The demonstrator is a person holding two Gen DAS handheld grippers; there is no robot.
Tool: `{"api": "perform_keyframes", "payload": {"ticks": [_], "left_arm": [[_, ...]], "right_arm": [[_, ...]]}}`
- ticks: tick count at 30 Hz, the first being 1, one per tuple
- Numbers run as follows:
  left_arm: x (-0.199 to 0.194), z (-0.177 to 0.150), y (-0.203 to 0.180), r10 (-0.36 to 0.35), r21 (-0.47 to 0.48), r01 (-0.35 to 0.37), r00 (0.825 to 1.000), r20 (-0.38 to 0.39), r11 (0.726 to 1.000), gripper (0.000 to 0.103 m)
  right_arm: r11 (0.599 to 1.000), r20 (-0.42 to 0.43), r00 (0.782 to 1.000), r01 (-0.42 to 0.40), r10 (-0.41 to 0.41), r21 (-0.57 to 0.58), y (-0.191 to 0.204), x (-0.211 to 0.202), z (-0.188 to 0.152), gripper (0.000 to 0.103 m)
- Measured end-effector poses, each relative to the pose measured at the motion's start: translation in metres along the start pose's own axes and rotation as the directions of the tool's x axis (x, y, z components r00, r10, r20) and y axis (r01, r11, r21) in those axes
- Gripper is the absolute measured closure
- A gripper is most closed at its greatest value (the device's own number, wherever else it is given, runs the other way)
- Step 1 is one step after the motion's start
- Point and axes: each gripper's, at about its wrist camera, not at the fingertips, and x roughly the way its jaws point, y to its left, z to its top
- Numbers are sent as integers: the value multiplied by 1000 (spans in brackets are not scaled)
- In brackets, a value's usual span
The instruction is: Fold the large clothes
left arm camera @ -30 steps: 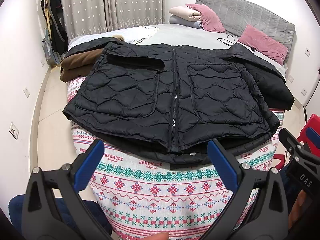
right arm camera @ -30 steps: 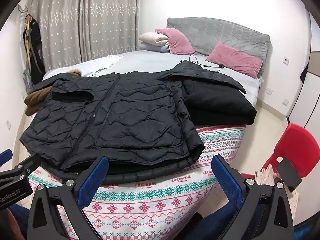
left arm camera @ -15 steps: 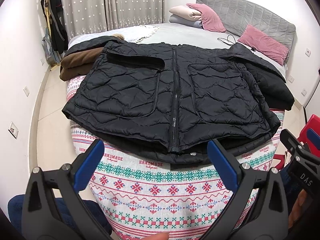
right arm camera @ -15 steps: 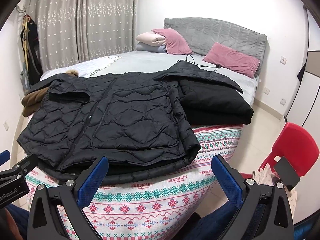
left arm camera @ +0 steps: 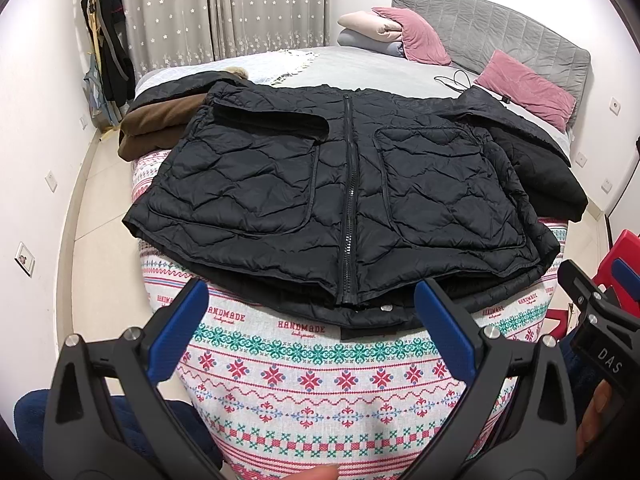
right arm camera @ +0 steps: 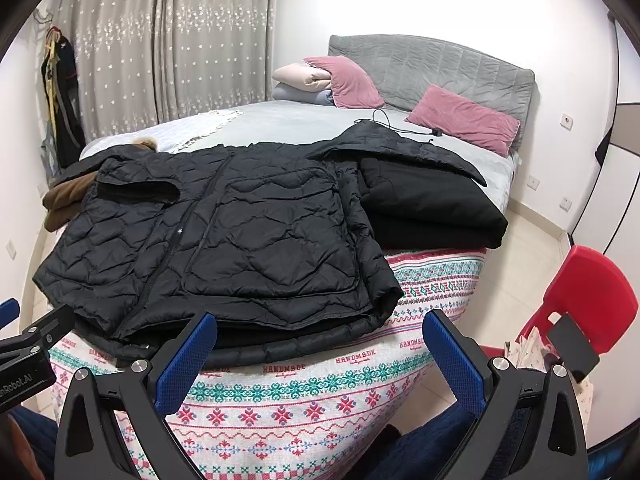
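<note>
A black quilted jacket lies flat, zipped, on the foot of the bed, hem toward me; the same jacket fills the left half of the right wrist view. My left gripper hangs open just short of the hem at the zipper's bottom, holding nothing. My right gripper is open too, in front of the jacket's right hem corner, with nothing between its blue pads. A folded black garment lies to the jacket's right, and a brown one to its left.
A patterned red and green blanket covers the bed's foot. Pink pillows and a grey headboard are at the far end, with a black cable near them. A red plastic chair stands on the right. Clothes hang at the far left wall.
The right wrist view has shifted a little, so the jacket sits slightly lower and further left. The left gripper has barely moved. Both grippers stay open.
</note>
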Motion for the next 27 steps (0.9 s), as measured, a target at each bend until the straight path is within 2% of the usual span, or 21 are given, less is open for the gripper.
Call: {"api": "perform_keyframes", "payload": {"ticks": [4,5,7,12,13,19,23,25,27], "left_arm": [[-32,13,-16,-2,0,2,1000,-6,1000,1],[-27,7,-23,-3,0,3,1000,-7,1000,1],[-53,12,-34,-3,0,3,1000,-8,1000,1],[-60,11,-39,-4,-2,4,1000,-8,1000,1],[-48,3,-34,-4,-1,4,1000,-5,1000,1],[-94,12,-55,6,-24,-6,1000,-15,1000,1],[-120,10,-76,16,-42,-17,999,-36,999,1],[-115,-12,-80,25,-57,-28,999,-46,998,1],[-136,0,-63,44,-73,-47,998,-50,996,1]], "right_arm": [[1000,4,1000,0,0,0,0,0,0,0],[1000,2,1000,1,-1,1,0,0,0,0],[1000,-8,1000,1,-1,0,0,1,0,0],[1000,-2,1000,1,-1,3,-1,1,-1,0],[1000,-4,1000,0,0,3,-1,1,-1,0],[1000,-5,1000,12,-12,-3,-1,6,-2,0],[1000,-32,999,12,-12,5,0,15,-3,0],[1000,-43,999,16,-16,4,-2,23,-4,0],[1000,-86,996,21,-19,14,-7,33,-3,0]]}}
